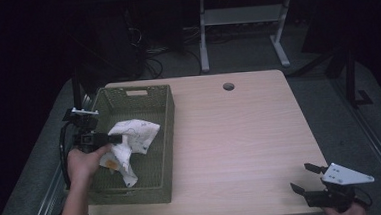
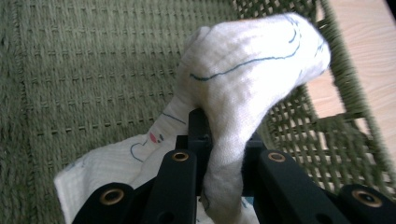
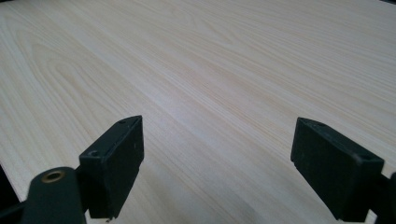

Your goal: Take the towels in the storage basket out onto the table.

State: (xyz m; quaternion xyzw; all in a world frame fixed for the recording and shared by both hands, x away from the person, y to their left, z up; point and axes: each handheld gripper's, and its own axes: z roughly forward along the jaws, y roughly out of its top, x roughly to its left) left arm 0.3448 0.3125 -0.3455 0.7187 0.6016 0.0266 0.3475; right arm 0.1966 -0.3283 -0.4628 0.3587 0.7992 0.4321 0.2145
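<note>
The left hand-held gripper (image 1: 114, 139) is clamped on a white cloth (image 1: 130, 141) printed with thin blue lines; in the left gripper view the fabric (image 2: 243, 79) is pinched between the two black jaws and drapes over them. The person's left hand (image 1: 84, 163) holds this hand-held gripper over the left wall of a green woven basket (image 1: 165, 139). The cloth hangs inside the basket, with its lower folds near the basket floor. The basket sits on the left part of the light wooden counter (image 1: 240, 134). The right hand-held gripper (image 1: 301, 178) is at the near right corner of the counter, well apart from the basket, with its jaws spread wide and holding nothing; the right gripper view shows bare wood grain (image 3: 224, 70) between them.
</note>
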